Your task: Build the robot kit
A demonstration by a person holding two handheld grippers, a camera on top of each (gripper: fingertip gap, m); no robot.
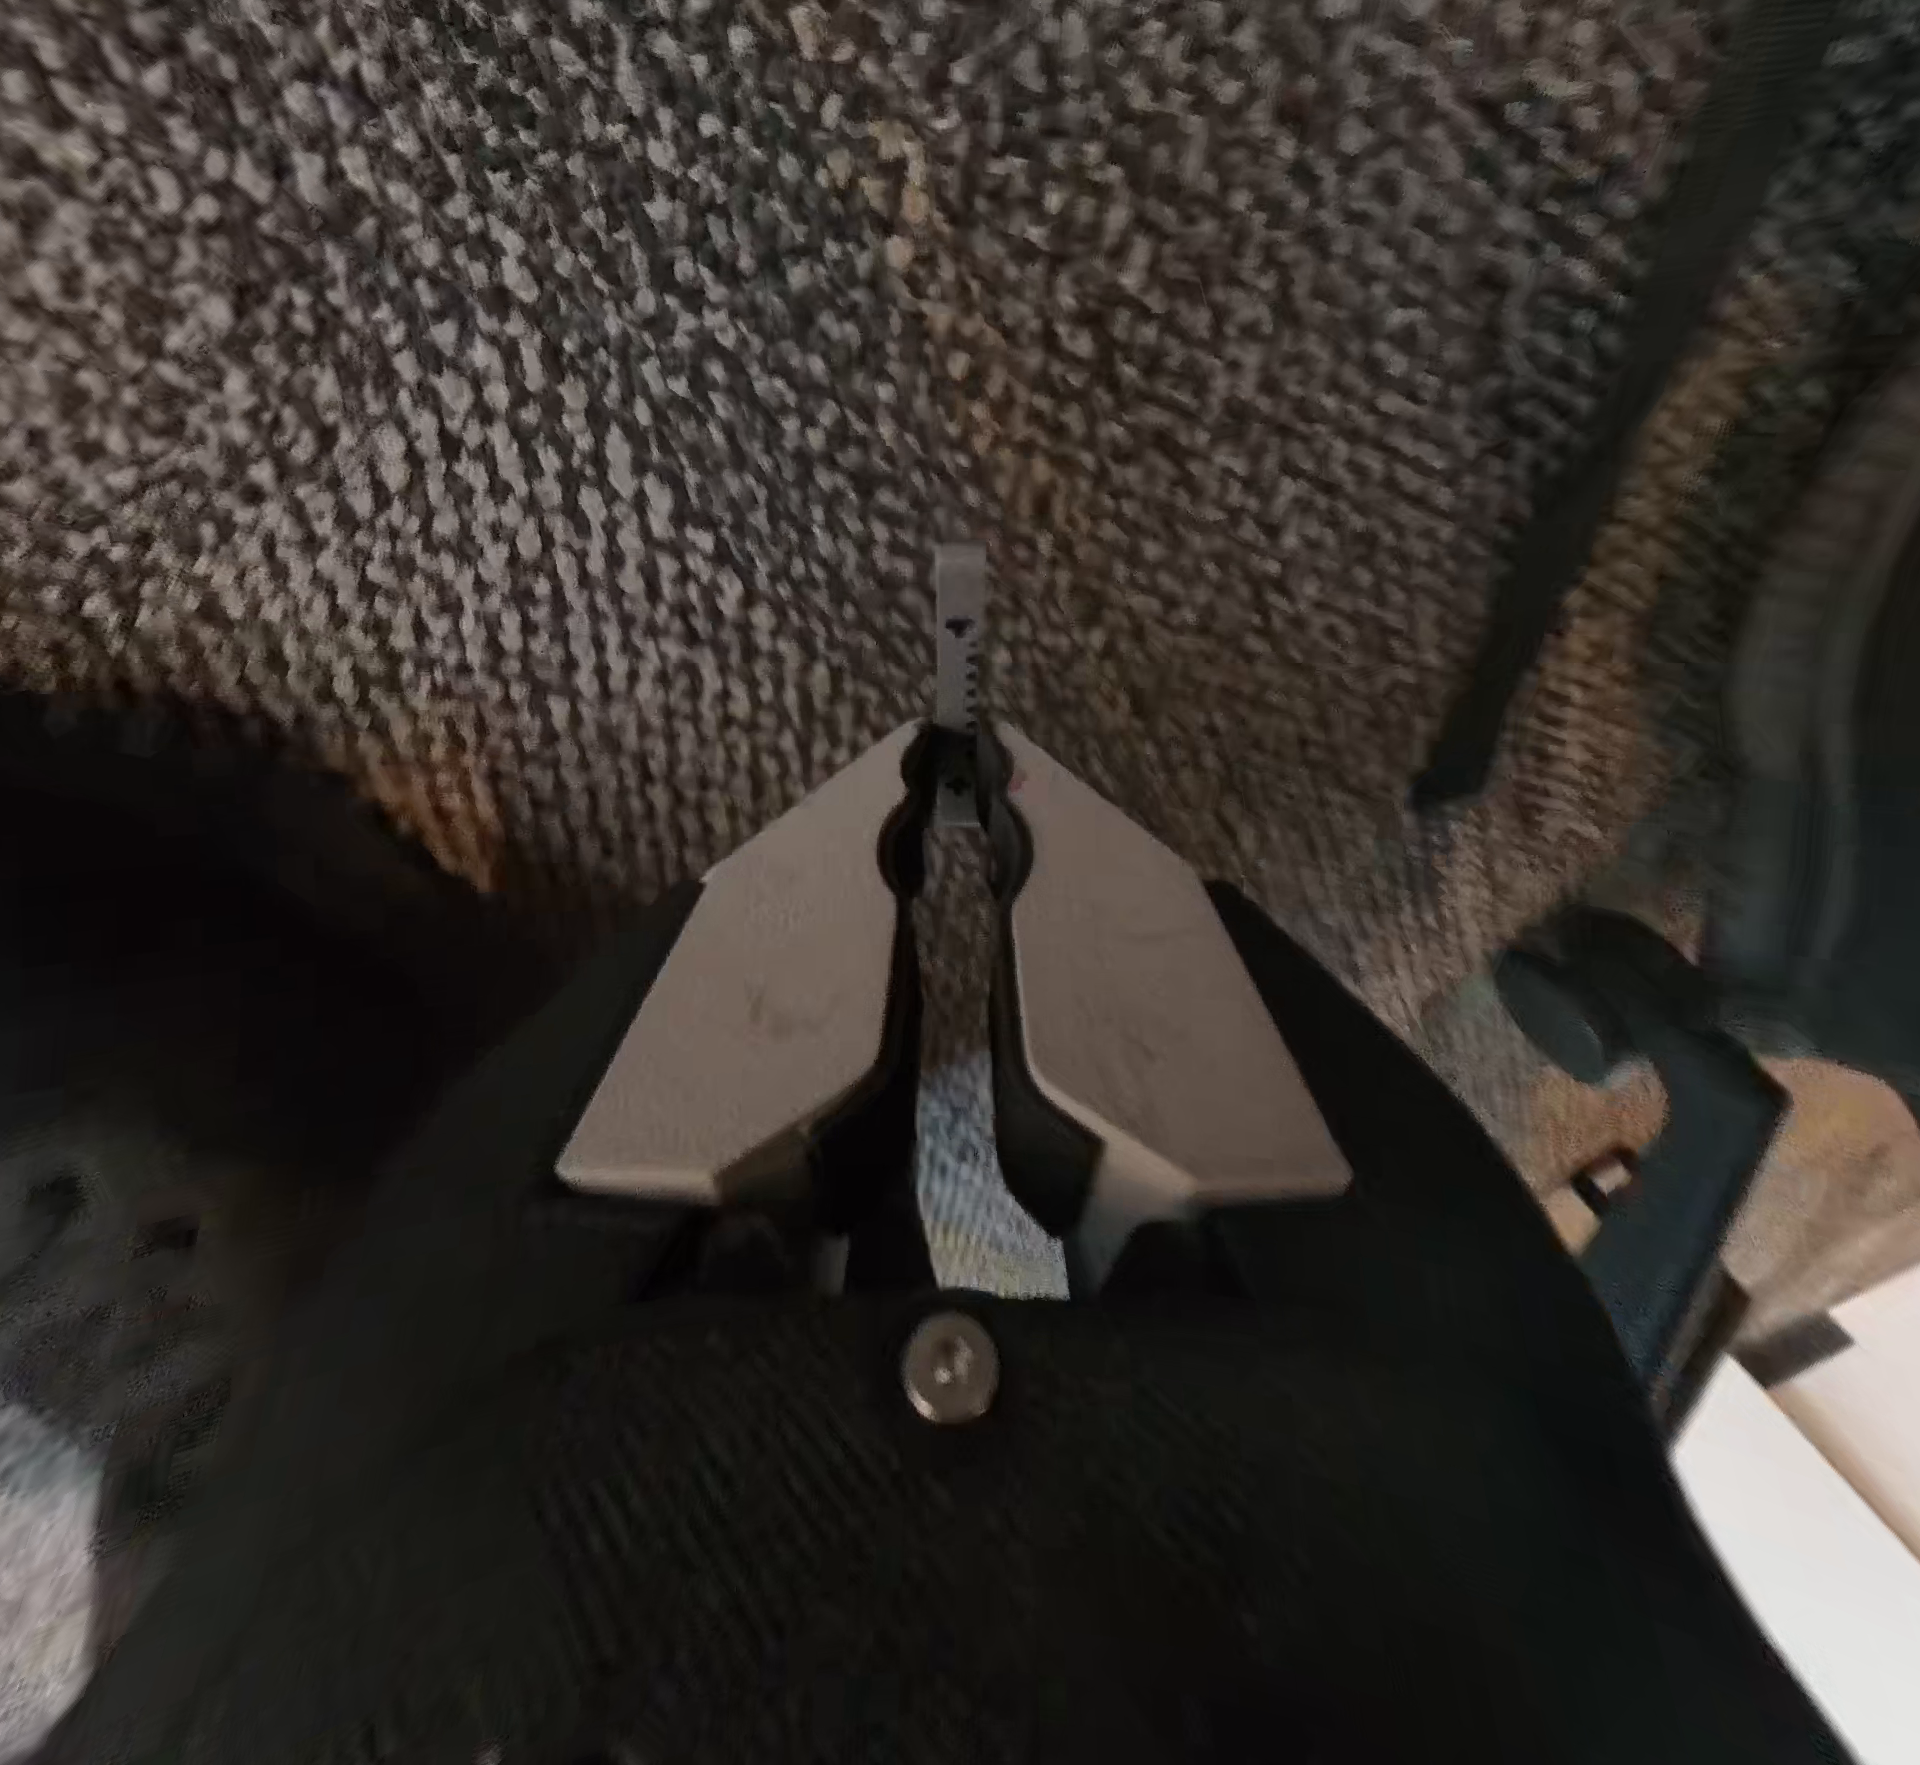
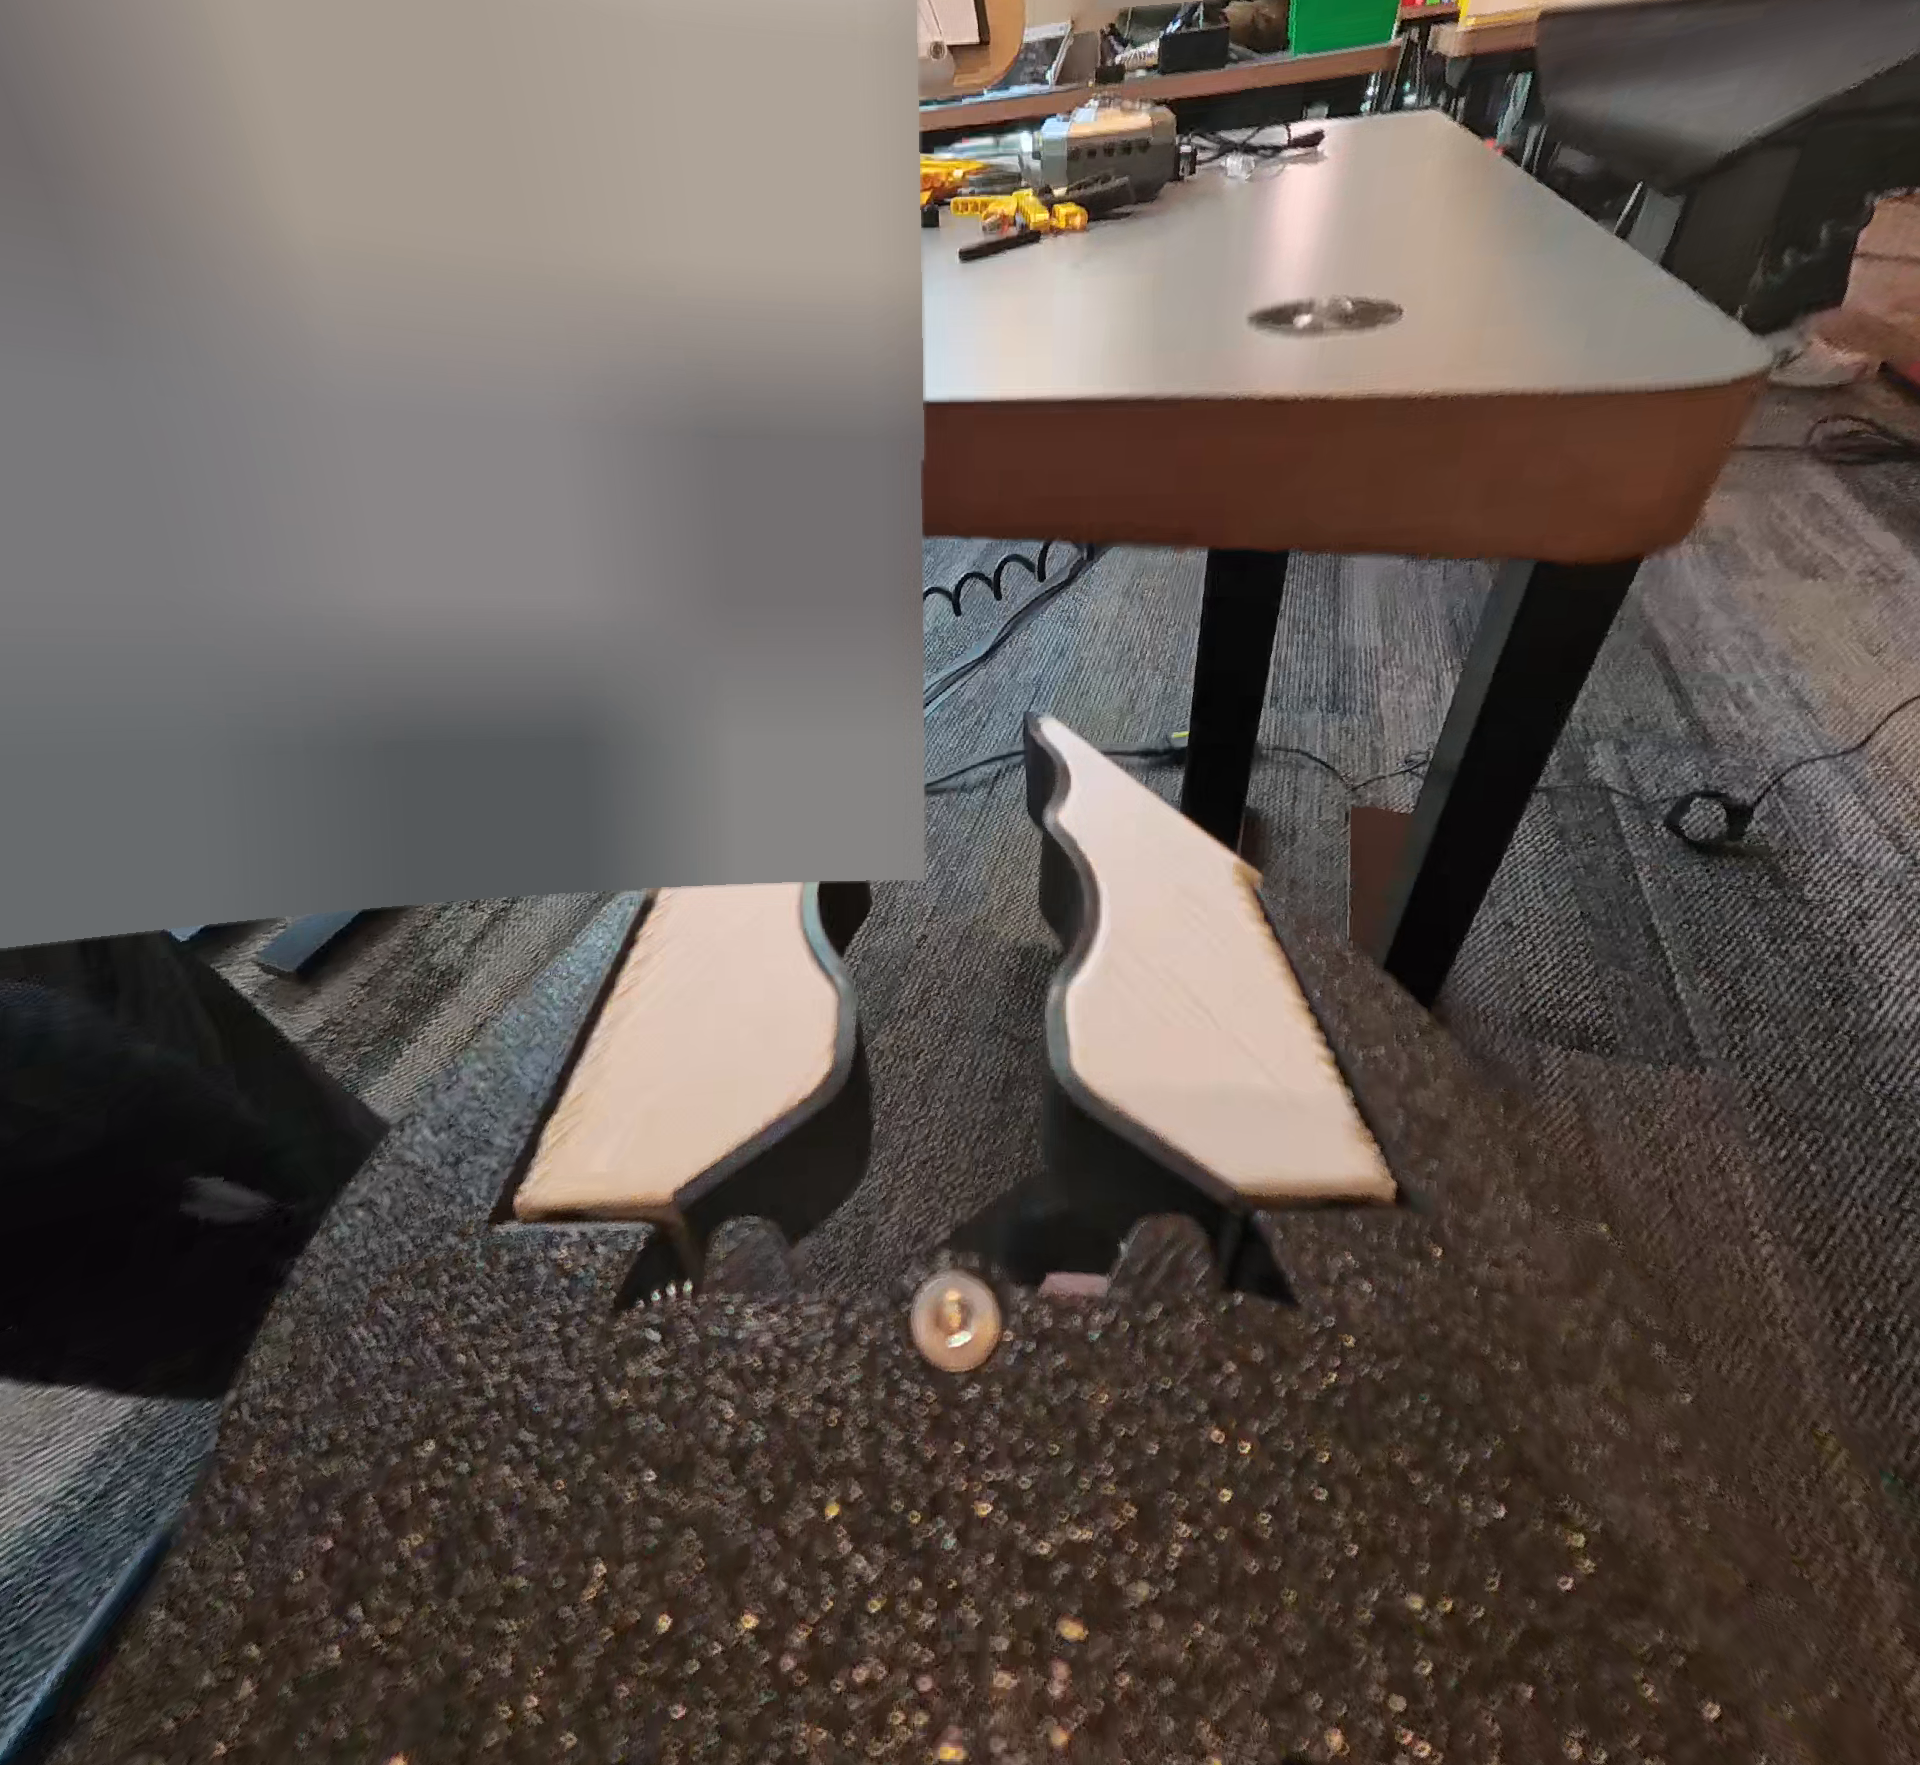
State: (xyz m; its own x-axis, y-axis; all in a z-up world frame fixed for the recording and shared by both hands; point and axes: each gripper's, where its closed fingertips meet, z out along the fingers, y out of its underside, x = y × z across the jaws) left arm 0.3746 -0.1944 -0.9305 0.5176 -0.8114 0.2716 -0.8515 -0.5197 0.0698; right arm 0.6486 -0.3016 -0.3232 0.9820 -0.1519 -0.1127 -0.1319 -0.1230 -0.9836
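Observation:
My left gripper (image 1: 958, 780) is shut on a small silver metal tab (image 1: 957, 619) that looks like a zip pull. The tab sticks out past the fingertips, right against a speckled grey woven fabric (image 1: 727, 261) that fills the left wrist view. A strip of the same fabric runs back between the fingers. My right gripper (image 2: 935, 842) is open and empty. It is held above grey carpet (image 2: 1558, 1196), in front of a grey-topped table (image 2: 1351, 479). A blurred patch hides its left fingertip.
A black strap (image 1: 1621, 427) and a black plastic buckle (image 1: 1631, 1040) lie on the fabric at the right. Yellow parts (image 2: 1018, 203), a grey box (image 2: 1107, 136) and a black pen (image 2: 1003, 245) sit on the table. Black table legs (image 2: 1231, 676) and cables (image 2: 1714, 816) are on the carpet. About 65 cm separates my left fingertips from my right.

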